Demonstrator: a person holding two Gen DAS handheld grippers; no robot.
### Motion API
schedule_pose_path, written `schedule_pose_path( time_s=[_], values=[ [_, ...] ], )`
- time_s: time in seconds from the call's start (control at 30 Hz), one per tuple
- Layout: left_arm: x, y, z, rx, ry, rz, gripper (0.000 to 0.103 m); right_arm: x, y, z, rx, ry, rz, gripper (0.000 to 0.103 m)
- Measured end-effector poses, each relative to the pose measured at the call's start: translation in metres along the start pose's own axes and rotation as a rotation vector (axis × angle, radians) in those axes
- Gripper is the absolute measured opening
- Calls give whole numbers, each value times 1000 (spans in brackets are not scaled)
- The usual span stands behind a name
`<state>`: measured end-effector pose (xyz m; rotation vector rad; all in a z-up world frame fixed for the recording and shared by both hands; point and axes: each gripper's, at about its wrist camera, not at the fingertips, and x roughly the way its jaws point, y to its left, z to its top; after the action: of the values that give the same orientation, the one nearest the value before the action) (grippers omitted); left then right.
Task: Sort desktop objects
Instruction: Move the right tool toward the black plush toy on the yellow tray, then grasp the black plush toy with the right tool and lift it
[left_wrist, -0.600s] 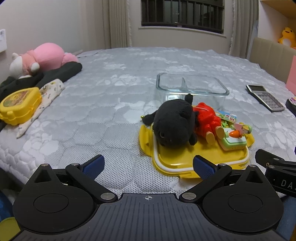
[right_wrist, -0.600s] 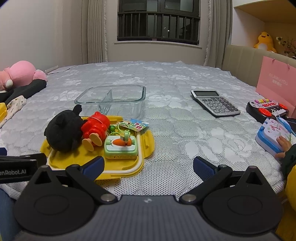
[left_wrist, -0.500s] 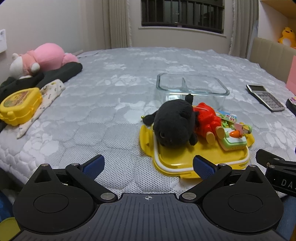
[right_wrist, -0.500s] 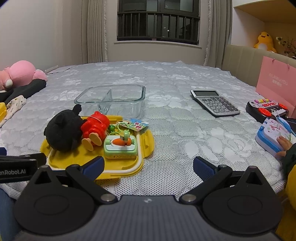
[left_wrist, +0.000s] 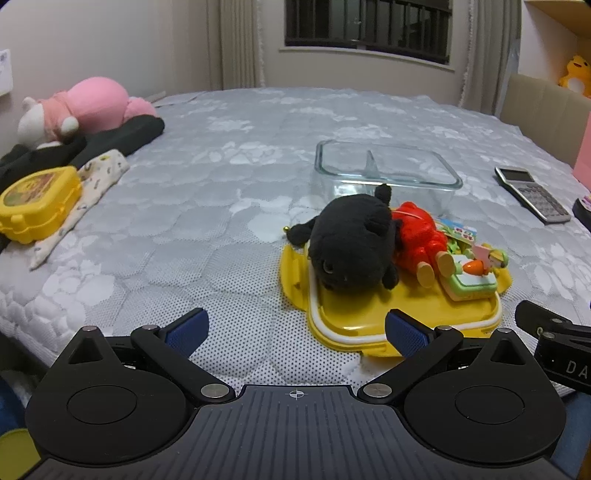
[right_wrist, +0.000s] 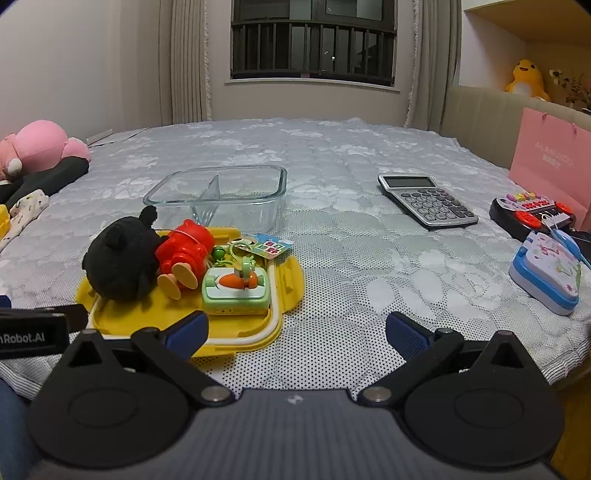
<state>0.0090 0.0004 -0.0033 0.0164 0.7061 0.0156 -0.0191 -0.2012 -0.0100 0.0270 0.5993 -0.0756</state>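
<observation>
A yellow lid (left_wrist: 354, 317) (right_wrist: 236, 332) lies on the grey quilted bed. On it lie a black plush toy (left_wrist: 352, 242) (right_wrist: 120, 258), a red figure (left_wrist: 417, 236) (right_wrist: 183, 253) and a green carrot toy (left_wrist: 471, 278) (right_wrist: 234, 290), with a small card behind. A clear divided glass container (left_wrist: 384, 170) (right_wrist: 218, 190) stands just behind the lid. My left gripper (left_wrist: 295, 330) is open and empty, near the lid's front left. My right gripper (right_wrist: 297, 330) is open and empty, at the lid's front right.
A calculator (right_wrist: 426, 199) (left_wrist: 532, 194), a toy keyboard (right_wrist: 532, 214), a blue-and-white toy (right_wrist: 546, 273) and a pink bag (right_wrist: 554, 158) lie to the right. A yellow box (left_wrist: 37, 203), a pink plush (left_wrist: 88, 110) and dark cloth (left_wrist: 110, 140) lie to the left.
</observation>
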Motion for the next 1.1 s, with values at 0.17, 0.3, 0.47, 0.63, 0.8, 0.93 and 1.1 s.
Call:
schedule_pose_path(
  time_s=[0.17,0.3,0.47,0.63,0.8,0.93,1.1],
  values=[
    [4,1,1,-4,13,-3,103,3,0,0,-4,-2,9,103],
    [9,1,2,-6,10,-12,103,6,-1,0,-6,-4,18,103],
    [16,0,5,3,-4,-3,103,9,-3,5,-11,-10,30,103],
    [21,6,21,-11,-36,2,103,12,-5,11,-15,-22,42,103],
    [32,11,47,-24,-53,-56,103,21,-1,26,4,-56,50,103],
    [49,4,62,-28,-34,-92,103,33,-3,30,18,-53,65,102],
    [65,2,69,-32,-12,-136,103,38,17,39,-23,-32,155,99]
  ],
)
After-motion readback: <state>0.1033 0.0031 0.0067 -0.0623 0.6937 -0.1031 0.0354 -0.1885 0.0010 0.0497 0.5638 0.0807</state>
